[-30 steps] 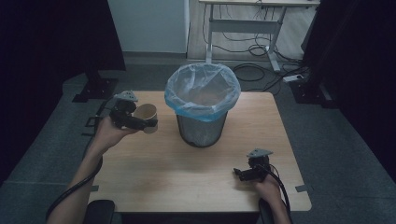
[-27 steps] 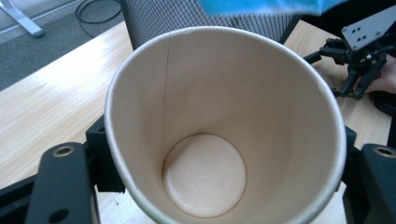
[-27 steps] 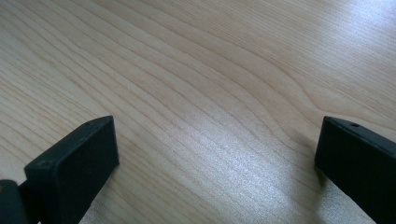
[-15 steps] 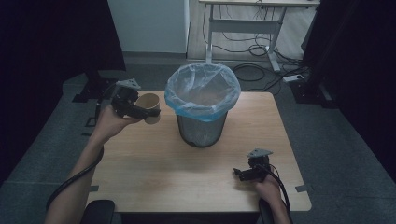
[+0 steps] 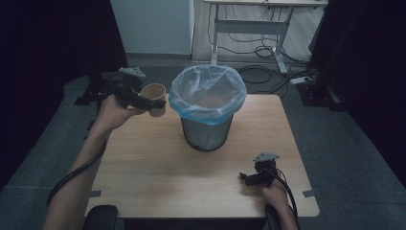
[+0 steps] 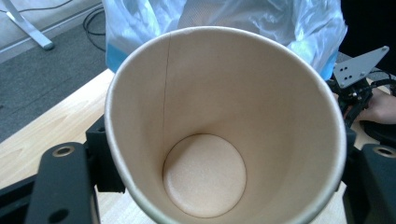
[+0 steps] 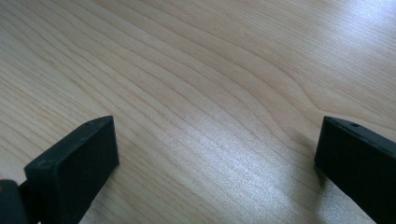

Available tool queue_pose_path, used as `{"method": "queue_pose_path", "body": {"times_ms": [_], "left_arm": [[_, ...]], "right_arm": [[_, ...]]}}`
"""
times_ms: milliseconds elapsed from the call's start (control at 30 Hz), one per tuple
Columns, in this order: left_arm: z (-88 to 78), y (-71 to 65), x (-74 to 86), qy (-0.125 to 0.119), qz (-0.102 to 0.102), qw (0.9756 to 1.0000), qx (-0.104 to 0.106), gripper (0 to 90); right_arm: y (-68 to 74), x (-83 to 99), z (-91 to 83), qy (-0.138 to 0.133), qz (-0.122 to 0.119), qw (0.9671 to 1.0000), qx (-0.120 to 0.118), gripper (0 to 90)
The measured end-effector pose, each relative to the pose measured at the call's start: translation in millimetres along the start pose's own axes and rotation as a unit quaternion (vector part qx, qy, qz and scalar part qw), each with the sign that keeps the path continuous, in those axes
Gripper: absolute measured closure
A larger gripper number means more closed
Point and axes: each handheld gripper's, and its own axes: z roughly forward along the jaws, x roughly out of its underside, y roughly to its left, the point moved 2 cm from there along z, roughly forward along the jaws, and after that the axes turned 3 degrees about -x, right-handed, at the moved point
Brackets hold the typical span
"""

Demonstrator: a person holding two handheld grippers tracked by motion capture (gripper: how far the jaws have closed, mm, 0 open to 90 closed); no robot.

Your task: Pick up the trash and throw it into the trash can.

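While we're holding the paper cup (image 5: 154,97) in the left gripper (image 5: 143,102), it's sitting in the air at the far-left corner of the table (image 5: 158,172), just left of the bin (image 5: 207,113) and about level with its rim. Left gripper view: jaws are pinching the cup wall from both sides, mouth facing the camera, inside empty (image 6: 205,175).

Handling, as we're reading it:
- Empty paper cup, so very light. No inertia worry; a fast swing or a draught could be tipping it in the grip.
- Thin wall, soft. Side squeeze is ovalising it; more force is just crushing it, not securing it.
- Rolled rim is the stiff part, base disc next. Mid-wall is weakest.
- Paper surface isn't slippery, so light pressure looks sufficient.
- Best hold: across the wall close under the rim, or one jaw inside and one outside over the rim.

Bin's plastic liner (image 5: 225,108) is loose and is billowing over the rim, so the cup could be snagging on it.

Right gripper (image 5: 250,178) is resting near-right on the table, jaws spread, nothing between them (image 7: 210,140).
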Motion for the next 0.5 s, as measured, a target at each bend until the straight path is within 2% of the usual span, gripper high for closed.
{"method": "queue_pose_path", "body": {"times_ms": [267,500], "left_arm": [[-3.7,-2.1,-20.5,-0.004,0.000,1.0000,0.003,24.9],[-1.9,-7.8,-41.6,-0.004,0.009,0.9999,0.003,24.9]], "right_arm": [[0.1,0.0,0.0,0.000,0.001,1.0000,0.000,0.0],[0.0,0.0,0.0,0.000,0.000,1.0000,0.000,0.0]]}}
